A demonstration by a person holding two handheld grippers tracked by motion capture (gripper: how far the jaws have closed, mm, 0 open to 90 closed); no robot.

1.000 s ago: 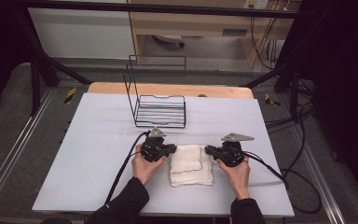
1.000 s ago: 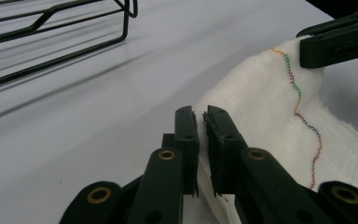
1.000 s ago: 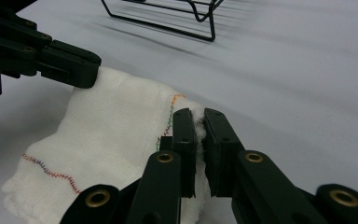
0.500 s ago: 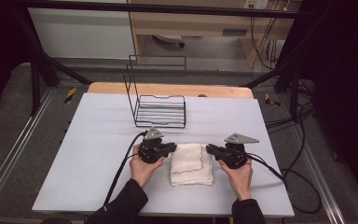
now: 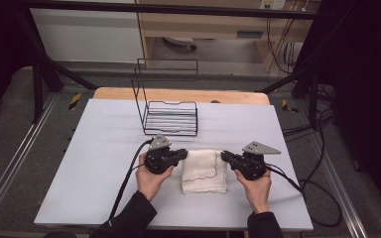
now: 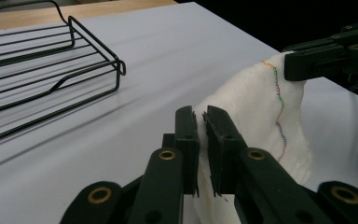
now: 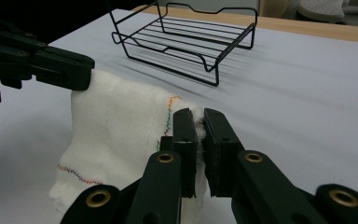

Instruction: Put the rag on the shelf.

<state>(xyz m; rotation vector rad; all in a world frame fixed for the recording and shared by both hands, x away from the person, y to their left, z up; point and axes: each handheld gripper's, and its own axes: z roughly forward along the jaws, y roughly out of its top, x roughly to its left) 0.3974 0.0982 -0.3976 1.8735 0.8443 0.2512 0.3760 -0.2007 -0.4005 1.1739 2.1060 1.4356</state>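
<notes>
A white folded cloth [image 5: 204, 170] with a coloured stitched line lies on the table's front middle. My left gripper [image 5: 182, 154] pinches its far left corner and my right gripper [image 5: 224, 155] pinches its far right corner. In the left gripper view the cloth [image 6: 261, 112] rises off the table from between my shut jaws [image 6: 201, 122] to the other gripper [image 6: 328, 51]. From the right gripper view the cloth [image 7: 121, 123] hangs between my gripper [image 7: 199, 120] and the left gripper [image 7: 51, 63], its far edge lifted.
A black wire rack [image 5: 171, 116] stands just behind the cloth, at the table's middle back. The table [image 5: 89, 148] is covered in a pale sheet. Cables trail from both grippers toward the front and right edges.
Both grippers have drawn slightly back toward the person with the cloth's far corners, lifting that edge off the table.
</notes>
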